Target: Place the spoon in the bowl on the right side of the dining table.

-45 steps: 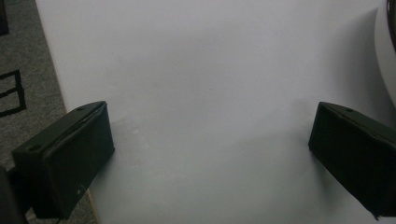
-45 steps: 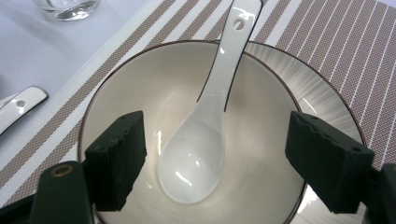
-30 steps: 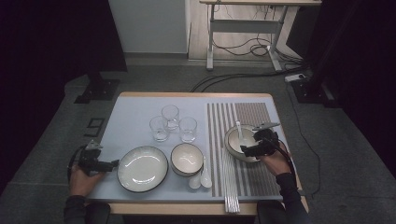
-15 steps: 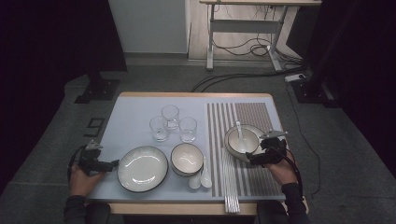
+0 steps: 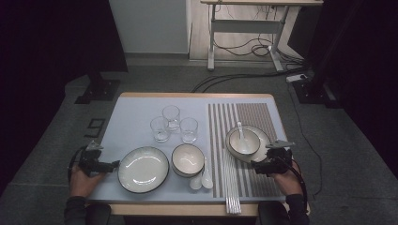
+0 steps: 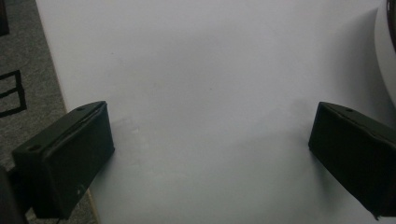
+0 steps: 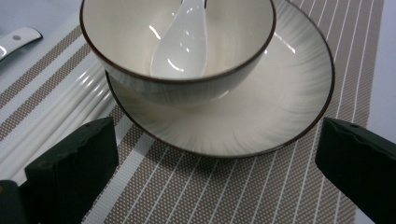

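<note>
Change: a second ago the right gripper (image 5: 257, 165) reached over the bowl with the spoon; now it has drawn back toward the person and sits just short of the plate (image 5: 262, 136), with nothing in it.
Meaning: I judge the spoon's placing done and this setting complete, so the hand is free for the next piece.
Right gripper state: jaws spread wide, empty, seen flanking the plate's near rim in the right gripper view.
Task things: the bowl (image 7: 177, 51) stands on the plate straight ahead of the right gripper, and the white ceramic spoon (image 7: 180, 44) lies inside it, handle pointing away.
Left gripper (image 5: 114, 164): jaws spread, empty, low over bare table (image 6: 210, 93); it has not moved in this last second.
Ahead of the left gripper: a larger dark-rimmed dinner plate (image 5: 143, 168), just beyond its jaw tips.
Between the grippers: a stack of bowls (image 5: 188, 159), with two spare spoons (image 5: 202, 179) just beside it.
Farther from both: three clear glasses (image 5: 172, 124) grouped close together.
Under the right gripper: a striped placemat (image 7: 224, 191); white chopsticks (image 5: 230, 183) lie along it to the gripper's left.
In the way: nothing between either gripper and its nearest dish; the chopsticks would be crossed if the right gripper reached toward the spare spoons.
</note>
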`<control>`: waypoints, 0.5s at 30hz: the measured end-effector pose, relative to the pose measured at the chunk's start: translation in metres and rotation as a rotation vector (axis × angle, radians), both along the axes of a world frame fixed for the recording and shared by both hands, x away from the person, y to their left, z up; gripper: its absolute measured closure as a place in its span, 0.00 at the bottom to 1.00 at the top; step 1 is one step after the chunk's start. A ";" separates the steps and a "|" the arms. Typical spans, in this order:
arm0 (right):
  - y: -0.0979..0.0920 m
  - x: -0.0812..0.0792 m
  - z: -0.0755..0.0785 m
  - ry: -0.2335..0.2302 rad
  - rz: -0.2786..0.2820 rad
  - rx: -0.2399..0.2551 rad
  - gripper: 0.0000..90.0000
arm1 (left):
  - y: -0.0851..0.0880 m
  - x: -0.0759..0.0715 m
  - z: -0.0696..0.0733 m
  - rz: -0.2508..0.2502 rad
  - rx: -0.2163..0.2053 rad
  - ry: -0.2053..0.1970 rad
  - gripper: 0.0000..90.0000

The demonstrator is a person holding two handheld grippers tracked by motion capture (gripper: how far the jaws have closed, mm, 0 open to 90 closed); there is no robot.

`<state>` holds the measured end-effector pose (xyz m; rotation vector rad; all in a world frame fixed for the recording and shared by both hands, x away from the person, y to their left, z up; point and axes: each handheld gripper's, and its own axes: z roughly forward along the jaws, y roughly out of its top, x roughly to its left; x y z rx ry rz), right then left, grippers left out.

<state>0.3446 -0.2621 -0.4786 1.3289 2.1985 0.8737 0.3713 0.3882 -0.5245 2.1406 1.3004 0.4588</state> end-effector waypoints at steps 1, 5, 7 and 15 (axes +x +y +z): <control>0.000 -0.001 -0.002 0.004 -0.004 0.002 0.00 | 0.000 0.000 0.000 0.000 0.000 0.000 0.00; -0.002 -0.003 -0.012 0.031 -0.015 0.015 0.00 | 0.000 0.000 0.000 0.000 0.000 0.000 0.00; -0.003 -0.003 -0.017 0.045 -0.025 0.025 0.00 | 0.000 0.000 0.000 0.000 0.000 0.000 0.00; -0.006 -0.005 -0.036 0.072 -0.049 0.034 0.00 | 0.000 0.000 0.000 0.000 0.000 0.000 0.00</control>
